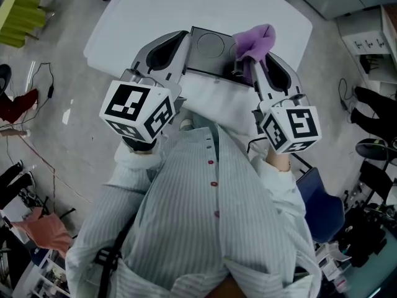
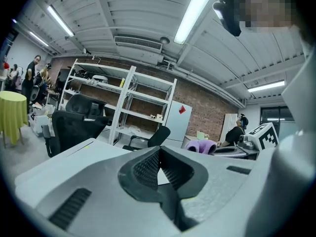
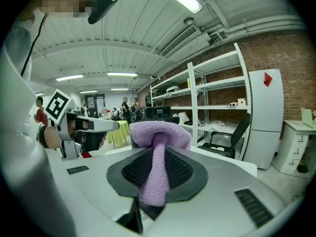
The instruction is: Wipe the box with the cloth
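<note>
Purple towelling is what your right gripper (image 1: 248, 64) carries. Its fingers (image 3: 136, 169) are clamped on a pinched fold of the cloth (image 3: 157, 152), and the loose bulk blooms out beyond the tips.

The dark box (image 1: 208, 49) sits at the near edge of the white worktop (image 1: 155, 11), right in front of you. Its broad lid faces up and its longer side seems to run along that edge, from one gripper to the other.

From your right fingertips the box lies just to the left. In the head view the cloth overlaps the box's far right corner, though I can't tell whether it touches the lid or hangs above it. That makes your right hand the nearer one for the wipe, and the stroke would run leftward along the lid toward your other hand.

Your left gripper (image 1: 180, 39) is at the box's left side. Its fingers (image 2: 145, 169) are drawn together at the tips with nothing between them, so it looks better placed to steady the box. Whether it touches the box doesn't show.
</note>
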`<move>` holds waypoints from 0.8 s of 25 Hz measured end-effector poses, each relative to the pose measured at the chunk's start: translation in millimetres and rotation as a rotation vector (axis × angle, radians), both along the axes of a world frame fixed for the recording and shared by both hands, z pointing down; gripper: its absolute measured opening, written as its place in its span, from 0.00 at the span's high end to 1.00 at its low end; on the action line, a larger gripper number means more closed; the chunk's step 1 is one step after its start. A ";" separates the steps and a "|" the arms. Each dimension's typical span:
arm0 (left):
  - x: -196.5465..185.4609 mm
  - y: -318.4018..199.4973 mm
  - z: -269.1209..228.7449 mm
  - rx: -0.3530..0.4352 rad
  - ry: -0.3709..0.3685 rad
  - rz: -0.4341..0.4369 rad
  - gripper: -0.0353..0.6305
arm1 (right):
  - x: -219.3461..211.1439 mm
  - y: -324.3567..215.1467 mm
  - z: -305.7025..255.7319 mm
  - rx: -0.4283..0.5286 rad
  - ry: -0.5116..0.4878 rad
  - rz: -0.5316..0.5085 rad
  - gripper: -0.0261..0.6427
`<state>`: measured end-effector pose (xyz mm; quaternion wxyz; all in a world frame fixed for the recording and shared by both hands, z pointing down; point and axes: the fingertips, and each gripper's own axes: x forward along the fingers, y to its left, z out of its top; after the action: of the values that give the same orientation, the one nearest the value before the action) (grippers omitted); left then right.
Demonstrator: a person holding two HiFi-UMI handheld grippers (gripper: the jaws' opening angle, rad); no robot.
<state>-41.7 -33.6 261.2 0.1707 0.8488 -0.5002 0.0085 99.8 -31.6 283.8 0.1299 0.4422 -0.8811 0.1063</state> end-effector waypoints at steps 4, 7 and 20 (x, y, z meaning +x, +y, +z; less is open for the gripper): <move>10.4 -21.8 -0.5 -0.008 -0.011 -0.007 0.94 | 9.4 -21.8 -2.4 0.001 -0.006 -0.010 0.85; 10.4 -31.4 2.4 -0.016 -0.019 -0.008 0.94 | 8.4 -29.6 0.3 -0.006 -0.011 -0.016 0.85; 7.7 -69.2 16.1 -0.057 -0.054 0.055 0.94 | 2.9 -57.4 7.2 -0.026 -0.014 0.026 0.85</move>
<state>-34.0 -102.8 277.3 0.1810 0.8566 -0.4805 0.0505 102.7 -89.0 290.9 0.1280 0.4511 -0.8747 0.1227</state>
